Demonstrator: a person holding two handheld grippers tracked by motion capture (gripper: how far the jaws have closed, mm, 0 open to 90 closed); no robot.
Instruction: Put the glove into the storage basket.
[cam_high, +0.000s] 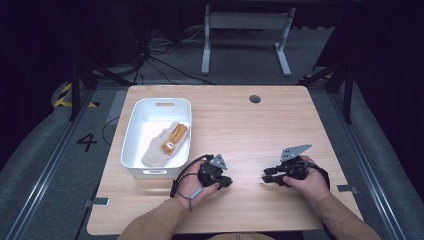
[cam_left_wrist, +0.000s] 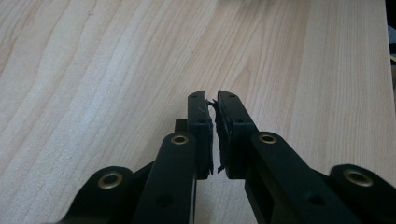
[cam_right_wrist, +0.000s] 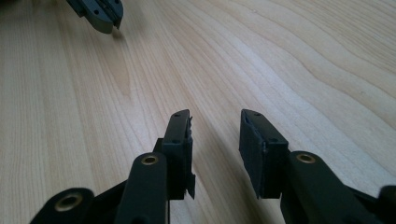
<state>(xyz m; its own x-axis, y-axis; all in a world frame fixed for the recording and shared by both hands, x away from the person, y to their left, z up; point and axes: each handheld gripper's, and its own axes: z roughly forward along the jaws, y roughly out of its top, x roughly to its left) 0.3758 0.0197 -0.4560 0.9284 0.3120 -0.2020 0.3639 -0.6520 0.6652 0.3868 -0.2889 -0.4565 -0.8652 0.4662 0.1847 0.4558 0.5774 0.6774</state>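
One glove (cam_high: 164, 144) lies diagonally, fingers toward upper right.

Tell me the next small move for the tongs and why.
Probably move the left tongs toward the bin and open them. They sit on bare table with jaws nearly shut on nothing, while the glove lies in the bin, just to their left. The right tongs are open but farther from it.
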